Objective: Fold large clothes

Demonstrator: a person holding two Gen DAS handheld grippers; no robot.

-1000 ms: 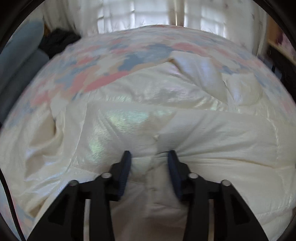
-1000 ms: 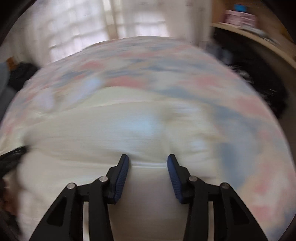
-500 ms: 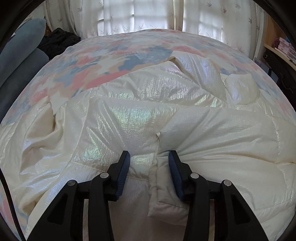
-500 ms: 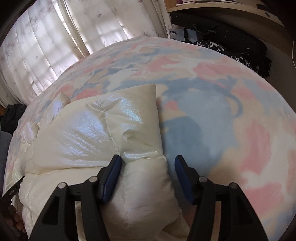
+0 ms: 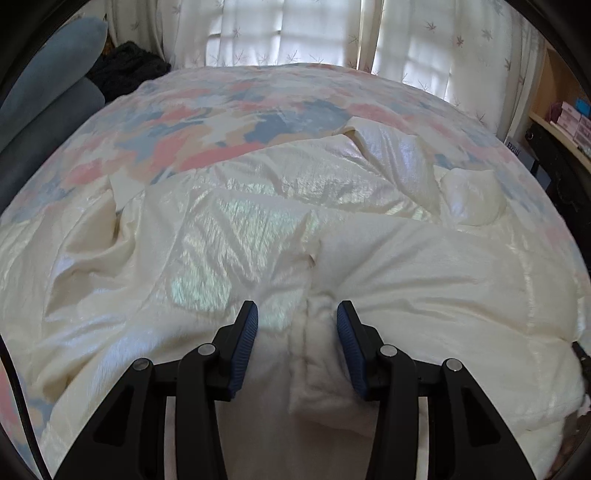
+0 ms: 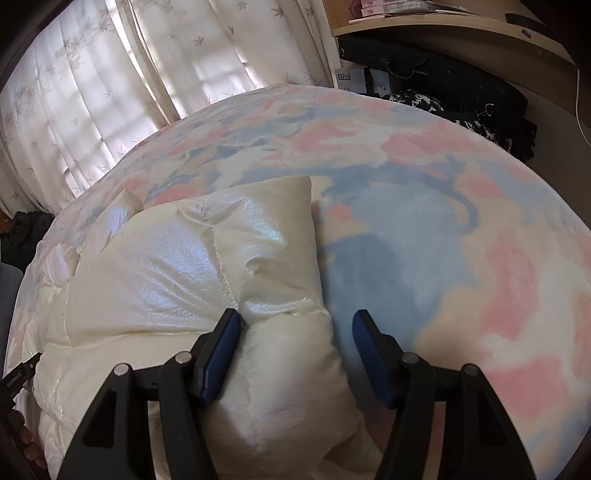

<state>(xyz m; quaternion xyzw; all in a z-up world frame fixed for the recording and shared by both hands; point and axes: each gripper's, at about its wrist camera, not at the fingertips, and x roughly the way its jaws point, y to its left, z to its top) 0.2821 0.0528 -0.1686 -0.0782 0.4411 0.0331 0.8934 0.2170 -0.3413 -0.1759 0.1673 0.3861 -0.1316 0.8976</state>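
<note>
Two pairs of black tongs with blue pads work over a cream puffer jacket (image 5: 369,258) that lies crumpled on a bed, spread across a bedspread (image 5: 229,110) patterned in pink, blue and pale cream. The left tongs (image 5: 297,319) point down at the middle of the jacket, where a thick padded fold bunches up between the pads; the pads (image 5: 246,332) sit close on either side of that fold, but whether they actually squeeze it I cannot tell. Shiny, pearly fabric spreads out to both sides of them, creased and quilted. The right tongs (image 6: 295,332) sit at the jacket's (image 6: 207,266) outer edge, beside the bare bedspread (image 6: 443,221). Their jaws have just been opening, and now they stand released: the left pad (image 6: 218,354) leans against a puffy corner of the jacket, while the other pad stands clear of it over the bedspread, with a gap between. A few fingers (image 6: 31,443) and part of the other tool show at the low left rim of the right view. Pale curtains (image 5: 295,29) with small leaf prints hang behind the bed, daylight coming through. Dark bags (image 6: 443,85) lie under a wooden shelf (image 6: 461,33) to the right, and blue-grey cushions (image 5: 44,85) lean at the far left.
</note>
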